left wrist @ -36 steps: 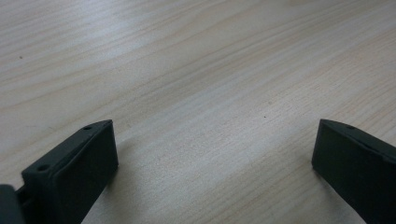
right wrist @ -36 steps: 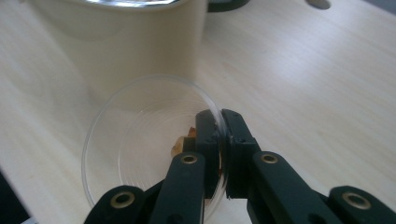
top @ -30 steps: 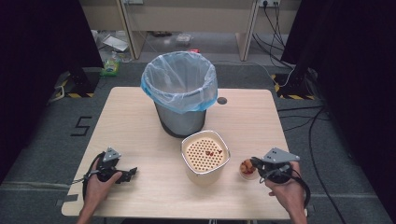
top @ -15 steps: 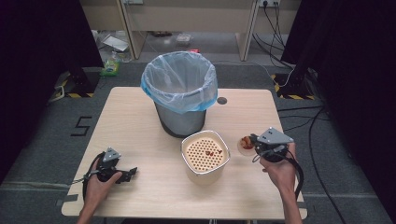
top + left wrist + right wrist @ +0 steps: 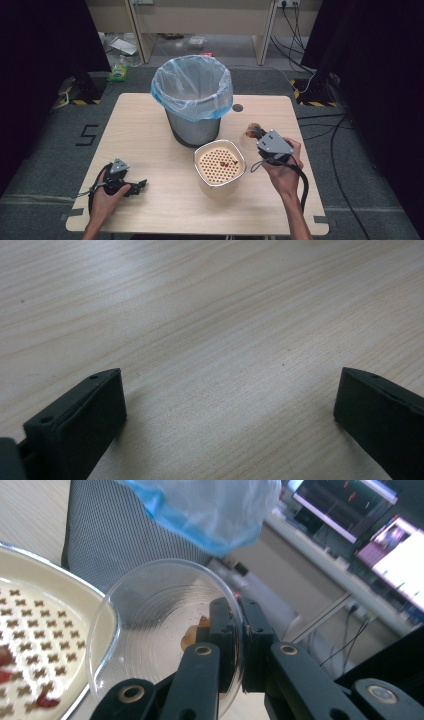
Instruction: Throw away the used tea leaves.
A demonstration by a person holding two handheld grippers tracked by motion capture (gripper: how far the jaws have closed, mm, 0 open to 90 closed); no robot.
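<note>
My right gripper (image 5: 259,135) is shut on the rim of a clear plastic cup (image 5: 251,131), held above the table right of the bin. In the right gripper view the jaws pinch the cup's wall (image 5: 160,625), and the cup lies on its side with a small brownish scrap inside. A cream bowl with a perforated insert (image 5: 220,162) stands in the middle of the table, with a few red bits on the insert (image 5: 30,630). My left gripper (image 5: 141,184) rests open on the table at the front left, nothing between its fingers (image 5: 85,425).
A grey bin lined with a blue bag (image 5: 192,100) stands at the back centre, just behind the bowl. A round cable hole (image 5: 238,107) sits in the wooden tabletop (image 5: 150,140). Cables and clutter lie on the floor beyond the table.
My right hand has lifted the cup and carried it away from the front right edge, toward the bin, past the bowl's right side. The left hand has stayed still.
</note>
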